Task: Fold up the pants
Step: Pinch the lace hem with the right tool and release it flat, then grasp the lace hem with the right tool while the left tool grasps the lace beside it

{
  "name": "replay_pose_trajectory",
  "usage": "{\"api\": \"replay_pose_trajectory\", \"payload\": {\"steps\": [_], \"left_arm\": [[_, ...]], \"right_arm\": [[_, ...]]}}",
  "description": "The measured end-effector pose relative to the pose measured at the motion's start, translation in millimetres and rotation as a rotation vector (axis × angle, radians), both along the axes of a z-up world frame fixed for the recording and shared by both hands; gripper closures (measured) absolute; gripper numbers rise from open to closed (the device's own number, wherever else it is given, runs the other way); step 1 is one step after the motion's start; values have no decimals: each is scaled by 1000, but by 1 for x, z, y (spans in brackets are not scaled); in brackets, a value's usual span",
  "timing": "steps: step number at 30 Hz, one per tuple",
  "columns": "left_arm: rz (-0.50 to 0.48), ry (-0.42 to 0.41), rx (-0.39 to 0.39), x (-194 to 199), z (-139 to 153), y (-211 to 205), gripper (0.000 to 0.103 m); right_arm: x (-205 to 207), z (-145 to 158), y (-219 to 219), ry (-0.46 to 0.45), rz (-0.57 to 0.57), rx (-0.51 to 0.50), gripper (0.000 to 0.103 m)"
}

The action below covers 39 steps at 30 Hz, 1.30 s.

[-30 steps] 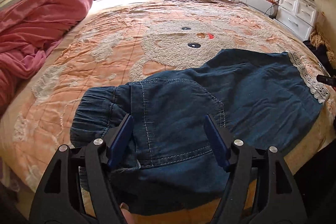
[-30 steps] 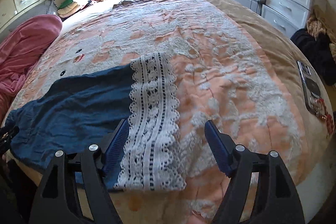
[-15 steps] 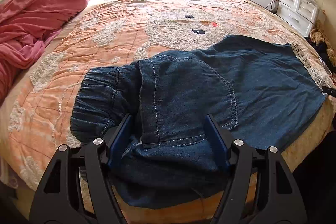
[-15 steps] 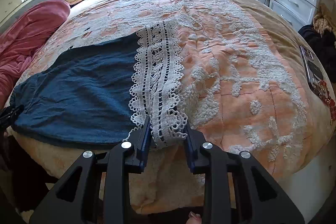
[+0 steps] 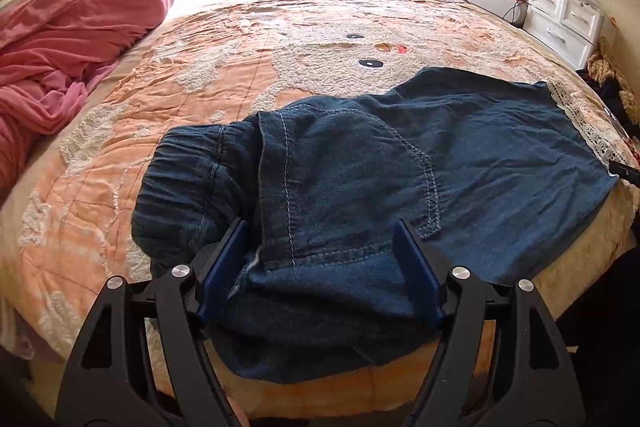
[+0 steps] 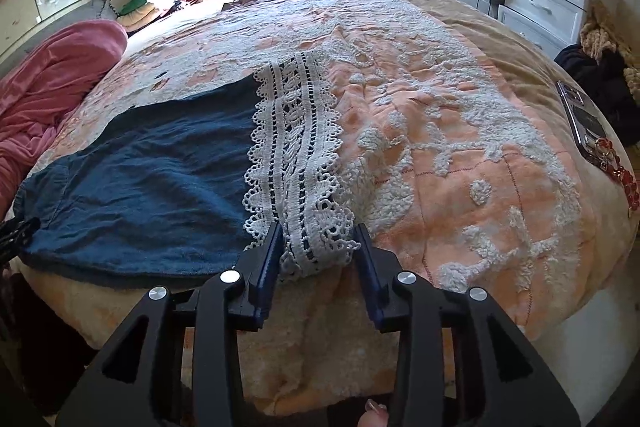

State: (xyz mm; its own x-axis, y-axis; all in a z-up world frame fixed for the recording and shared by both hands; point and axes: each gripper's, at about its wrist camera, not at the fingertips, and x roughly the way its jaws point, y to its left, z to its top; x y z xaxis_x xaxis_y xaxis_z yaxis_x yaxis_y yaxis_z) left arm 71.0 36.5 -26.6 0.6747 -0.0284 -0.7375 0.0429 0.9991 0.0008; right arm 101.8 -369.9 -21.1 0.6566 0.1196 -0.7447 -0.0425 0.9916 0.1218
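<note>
Denim, soft and blue: the pants (image 5: 400, 163) lie flat along the near edge of the bed (image 5: 280, 39), with the gathered waist on the left and the white lace hem (image 6: 296, 163) on the right. A pink blanket (image 5: 68, 39) is bunched up far to the left.

The cloth looks floppy and a bit thick, so it will bend and sag wherever it is picked up. I think it is not heavy and will not break. The lace looks thin and full of holes, so it could snag. Good places to hold are the thick waist seam on one end and the lace corner on the other.

The left claw (image 5: 320, 263) points down at a slant over the waist end. Its jaws are opening, with a fold of denim between them, and the blue pads do not seem to squeeze it.

The right claw (image 6: 318, 255) tips down the same way at the hem corner. Its jaws are opening too, the lace corner sits between them, just beside the pads but not pinched.
</note>
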Motion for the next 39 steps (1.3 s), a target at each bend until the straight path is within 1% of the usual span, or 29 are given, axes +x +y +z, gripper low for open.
{"api": "replay_pose_trajectory", "payload": {"steps": [3,7,9,13,17,18,19,21,25,29,31,39], "left_arm": [[3,0,-16,-5,5,-2,31],[-8,-11,-27,-14,16,-11,25],[-16,-20,-24,-17,21,-16,23],[-41,-38,-20,-21,34,-31,19],[-78,-54,-27,-23,46,-47,15],[-85,-55,-29,-23,48,-50,13],[-95,-58,-31,-23,50,-54,12],[-112,-64,-32,-23,53,-62,10],[-144,-69,-35,-21,58,-77,10],[-174,-61,-49,-14,61,-90,10],[-192,-58,-48,-6,64,-99,10],[-299,-69,-17,33,75,-152,10]], "right_arm": [[-7,6,1,-16,-20,-1,63],[-20,18,0,-69,-37,-12,51],[-27,24,-2,-91,-43,1,50],[-39,33,-3,-124,-47,12,36],[-50,40,-3,-146,-48,28,31],[-51,41,-3,-150,-44,32,27],[-53,42,-3,-154,-44,35,25],[-56,44,-3,-164,-45,44,24],[-59,48,0,-176,-38,64,17],[-62,46,2,-173,-36,94,14],[-63,43,4,-167,-45,97,13],[-58,14,0,-109,-100,195,13]]}}
